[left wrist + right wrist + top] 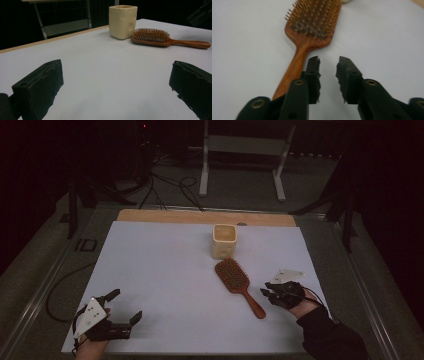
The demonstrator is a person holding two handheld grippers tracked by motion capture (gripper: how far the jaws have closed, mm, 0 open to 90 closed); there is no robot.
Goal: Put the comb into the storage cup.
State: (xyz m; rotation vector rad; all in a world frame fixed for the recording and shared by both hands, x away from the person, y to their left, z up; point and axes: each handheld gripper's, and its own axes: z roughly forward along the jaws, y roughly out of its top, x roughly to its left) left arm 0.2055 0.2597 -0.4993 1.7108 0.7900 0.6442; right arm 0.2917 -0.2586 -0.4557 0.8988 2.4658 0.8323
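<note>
Wooden hairbrush [239, 287] lying bristles-up mid-surface, head just in front of the cream cup [223, 240], handle slanting toward the right claw [266, 290]. Right claw just beside that handle, jaws slightly parted, nothing between. Left claw [126, 306] spread wide, well left of the hairbrush, near the white sheet [160, 270]'s front edge. Cup contents not discernible

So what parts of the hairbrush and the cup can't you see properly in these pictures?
- Hairbrush, right claw view: the top of its bristle head is cut off by the picture's upper edge, and the end of its handle is hidden behind the right claw.
- Cup, high view: what is inside is too dim and small to tell.
- Cup, left claw view: the camera sits too low to see over its rim.
- Hairbrush, every view: its back faces the table.
</note>
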